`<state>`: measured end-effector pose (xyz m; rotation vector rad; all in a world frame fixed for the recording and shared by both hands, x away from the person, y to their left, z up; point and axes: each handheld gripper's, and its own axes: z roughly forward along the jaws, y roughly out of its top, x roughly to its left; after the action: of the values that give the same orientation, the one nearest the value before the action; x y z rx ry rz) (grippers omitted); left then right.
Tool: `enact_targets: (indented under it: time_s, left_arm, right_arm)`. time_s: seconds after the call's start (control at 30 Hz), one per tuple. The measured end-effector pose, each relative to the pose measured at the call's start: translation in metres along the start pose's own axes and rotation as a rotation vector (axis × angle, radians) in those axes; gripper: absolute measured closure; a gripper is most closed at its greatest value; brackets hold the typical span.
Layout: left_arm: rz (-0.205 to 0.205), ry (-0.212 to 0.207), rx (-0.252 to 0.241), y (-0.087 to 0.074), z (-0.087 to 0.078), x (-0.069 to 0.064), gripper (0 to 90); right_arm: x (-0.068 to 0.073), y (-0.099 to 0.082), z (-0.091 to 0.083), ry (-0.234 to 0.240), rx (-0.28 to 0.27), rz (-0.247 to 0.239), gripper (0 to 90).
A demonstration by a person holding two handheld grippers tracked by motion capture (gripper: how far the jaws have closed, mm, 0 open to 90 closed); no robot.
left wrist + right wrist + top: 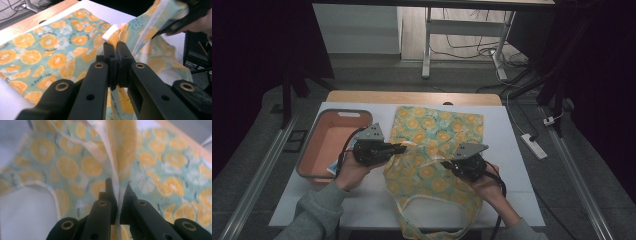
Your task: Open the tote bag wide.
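Observation:
A fabric bag (437,145) printed with orange slices on pale green lies across the white table (512,150), its cream handles trailing toward the front edge. My left gripper (401,148) is shut on the bag's upper hem, and that pinched cream edge (112,33) rises between its jaws. My right gripper (447,163) is shut on another part of the cloth, where a fold (117,180) runs up from between its fingers. In the left gripper view the right gripper (180,22) lifts the fabric at the upper right. Between the two grippers the cloth is raised off the table.
An orange-pink plastic bin (334,142) stands at the table's left, beside my left hand. A wooden strip (412,97) runs along the table's far edge. On the floor to the right lies a white power strip (534,145) with cables behind it.

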<state>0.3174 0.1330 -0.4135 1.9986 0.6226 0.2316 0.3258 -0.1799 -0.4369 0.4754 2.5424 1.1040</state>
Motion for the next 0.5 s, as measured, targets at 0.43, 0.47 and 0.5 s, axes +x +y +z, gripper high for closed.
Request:
enact_targets:
  time_s: [0.43,0.47,0.5]
  left_arm:
    - [0.047,0.058,0.021,0.0,0.008,-0.008,67.1]
    - [0.055,0.067,0.013,0.001,0.007,-0.01,63.0]
    - [0.055,0.067,0.013,0.001,0.007,-0.01,58.3]
  right_arm:
    - [-0.009,0.022,-0.008,0.029,-0.108,0.036,87.8]
    - [-0.009,0.022,-0.007,0.03,-0.106,0.038,87.7]
    - [-0.01,0.022,-0.006,0.029,-0.102,0.038,87.8]
